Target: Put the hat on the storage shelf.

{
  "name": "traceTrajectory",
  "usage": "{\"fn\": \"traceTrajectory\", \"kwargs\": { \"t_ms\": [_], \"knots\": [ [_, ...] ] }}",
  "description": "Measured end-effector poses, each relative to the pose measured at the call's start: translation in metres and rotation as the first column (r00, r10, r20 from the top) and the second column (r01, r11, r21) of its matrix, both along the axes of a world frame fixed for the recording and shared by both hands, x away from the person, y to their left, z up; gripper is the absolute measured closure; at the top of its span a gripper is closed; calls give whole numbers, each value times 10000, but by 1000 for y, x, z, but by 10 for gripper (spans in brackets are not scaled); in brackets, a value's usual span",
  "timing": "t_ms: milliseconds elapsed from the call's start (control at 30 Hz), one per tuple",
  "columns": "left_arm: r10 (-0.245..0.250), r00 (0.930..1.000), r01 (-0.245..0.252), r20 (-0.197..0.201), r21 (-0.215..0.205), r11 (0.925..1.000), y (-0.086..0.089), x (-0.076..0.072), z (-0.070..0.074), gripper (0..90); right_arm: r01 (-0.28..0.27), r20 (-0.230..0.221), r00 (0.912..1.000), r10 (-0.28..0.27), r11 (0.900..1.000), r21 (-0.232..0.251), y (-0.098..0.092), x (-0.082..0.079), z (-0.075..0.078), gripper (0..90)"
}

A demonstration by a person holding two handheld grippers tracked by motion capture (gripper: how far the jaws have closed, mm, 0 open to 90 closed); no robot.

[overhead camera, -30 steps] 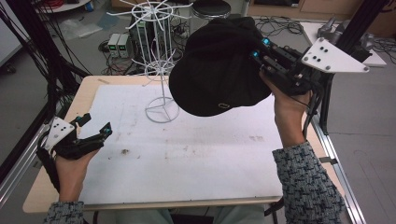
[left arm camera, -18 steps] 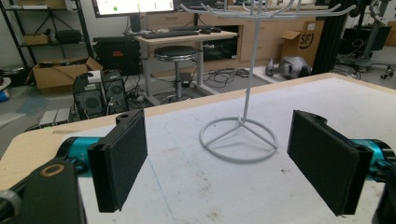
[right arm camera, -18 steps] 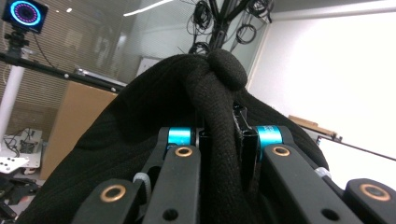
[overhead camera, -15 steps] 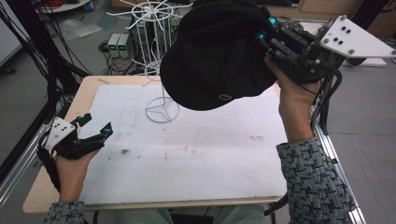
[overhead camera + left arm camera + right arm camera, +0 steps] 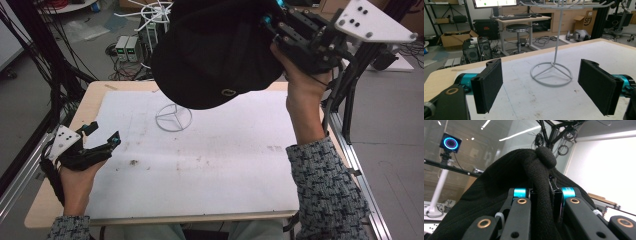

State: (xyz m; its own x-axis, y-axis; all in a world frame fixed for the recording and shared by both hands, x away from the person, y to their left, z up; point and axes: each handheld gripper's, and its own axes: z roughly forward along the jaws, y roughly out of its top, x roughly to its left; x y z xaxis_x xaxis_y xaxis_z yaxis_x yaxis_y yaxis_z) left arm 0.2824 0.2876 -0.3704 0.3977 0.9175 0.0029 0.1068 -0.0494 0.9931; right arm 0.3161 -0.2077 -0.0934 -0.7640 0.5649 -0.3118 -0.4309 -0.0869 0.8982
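- Right gripper (image 5: 272, 22): jaws clamped on a fold of the black cap (image 5: 215, 50) at its crown; in the right gripper view the fabric is pinched tight between the two pads, with the cap's top button (image 5: 545, 157) just above them.
- Cap is held high in the air, well clear of the table (image 5: 200, 170), over its far side and above the white wire rack (image 5: 172, 117). Nothing of the cap touches rack or table, as far as the high view shows.
- Rack: ring base stands on the table's white sheet; post and hook arms (image 5: 564, 3) rise at the top of the left gripper view. No item hangs on the arms seen there.
- Left gripper (image 5: 97, 137): jaws wide apart, empty, resting low at the near left of the table and pointed toward the rack base (image 5: 551, 73).
- Judgement: pick-up and lift look done; the work in hand appears to be hanging the cap on the rack.
- Left to do, likely: bring the cap down over a hook arm, seat it, release, withdraw.
- Cap hides the rack top in the high view, so alignment with a hook cannot be told.
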Motion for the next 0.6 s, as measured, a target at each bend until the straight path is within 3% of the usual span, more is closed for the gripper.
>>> {"fn": "traceTrajectory", "kwargs": {
  "t_ms": [267, 367, 533, 567, 600],
  "knots": [
    [20, 10000, -20, 8, -24, 10000, 2, 0, 0, 202, -374, -269, 9989, 374, 9993, -21, 27, 27, 1, 832],
    [36, 10000, -36, 20, -89, 10000, 2, 0, 0, 202, -623, -443, 9971, 612, 9978, -235, 40, 43, -5, 824],
    [16, 10000, -15, 12, -93, 10000, 3, 0, 0, 202, -721, -651, 9955, 690, 9963, -461, 47, 55, -15, 814],
    [20, 10000, -20, 0, -107, 9999, 3, 0, 0, 202, -703, -937, 9935, 645, 9957, -604, 48, 62, -21, 810],
    [27, 10000, -27, 9, -112, 9999, 3, 0, 0, 202, -703, -937, 9935, 645, 9957, -604, 48, 62, -21, 810]
  ]
}}
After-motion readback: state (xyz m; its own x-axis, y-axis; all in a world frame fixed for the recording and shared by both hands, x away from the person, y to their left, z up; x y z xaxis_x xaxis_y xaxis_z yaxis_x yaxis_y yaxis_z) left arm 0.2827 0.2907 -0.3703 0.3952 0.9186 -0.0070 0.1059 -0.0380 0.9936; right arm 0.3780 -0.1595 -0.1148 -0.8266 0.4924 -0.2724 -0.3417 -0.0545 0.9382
